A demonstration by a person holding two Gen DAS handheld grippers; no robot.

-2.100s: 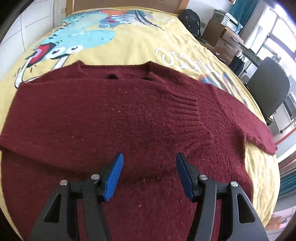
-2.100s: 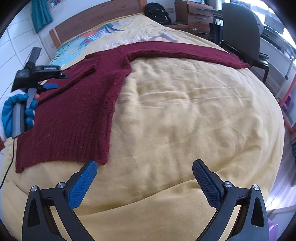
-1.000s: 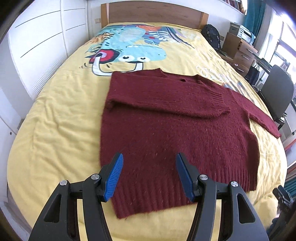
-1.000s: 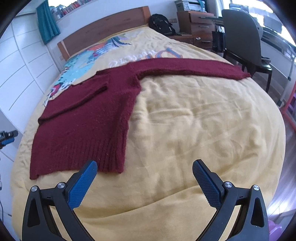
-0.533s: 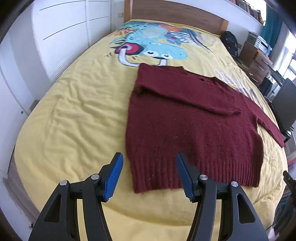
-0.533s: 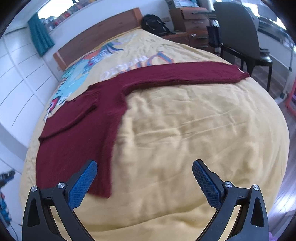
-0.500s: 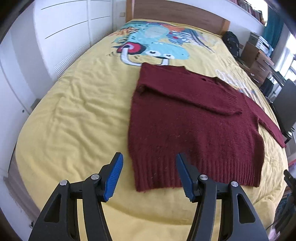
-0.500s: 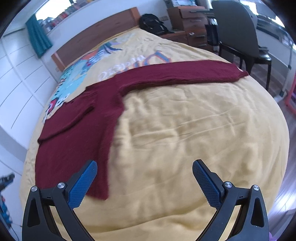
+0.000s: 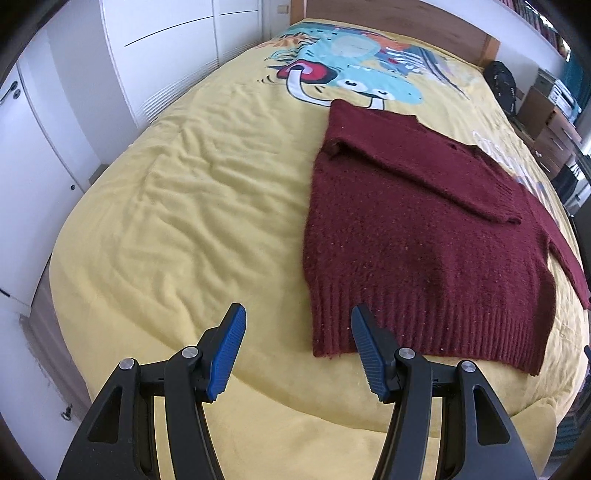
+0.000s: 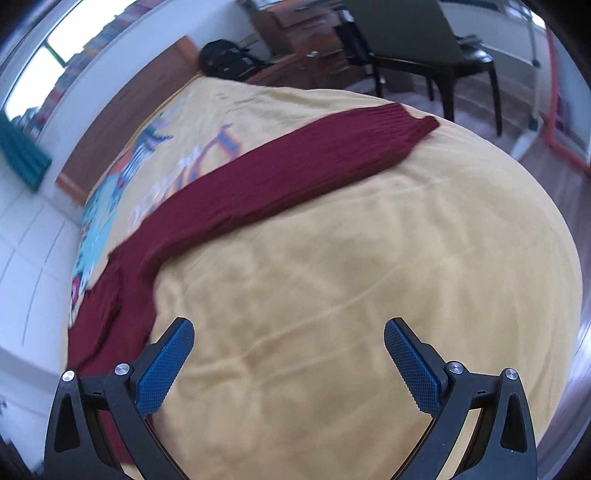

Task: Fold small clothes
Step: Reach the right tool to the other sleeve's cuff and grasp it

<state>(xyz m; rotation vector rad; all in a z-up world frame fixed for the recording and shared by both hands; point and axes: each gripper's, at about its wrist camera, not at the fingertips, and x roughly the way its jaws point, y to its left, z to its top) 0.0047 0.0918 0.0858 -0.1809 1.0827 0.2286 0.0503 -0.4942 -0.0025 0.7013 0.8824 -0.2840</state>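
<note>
A dark red knitted sweater [image 9: 413,236] lies flat on the yellow bedspread [image 9: 207,206]. One sleeve is folded across its chest; the other sleeve [image 10: 295,170] stretches out toward the bed's far right edge. My left gripper [image 9: 297,350] hovers open above the bedspread just off the sweater's near left hem corner, nothing between its blue pads. In the blurred right wrist view my right gripper [image 10: 288,363] stands open wide over bare bedspread [image 10: 369,277], with the sweater's body at its left and the outstretched sleeve beyond it.
White wardrobe doors [image 9: 55,122] line the bed's left side. A wooden headboard [image 9: 399,22], a black backpack [image 10: 225,61], wooden drawers [image 10: 306,22] and a dark chair [image 10: 424,40] stand beyond the bed. Floor shows past the right edge.
Both views have swung. The left gripper moved left toward the sweater's near hem corner. The right gripper moved fast to the right, bringing the outstretched sleeve closer. Neither gripper's jaws changed.
</note>
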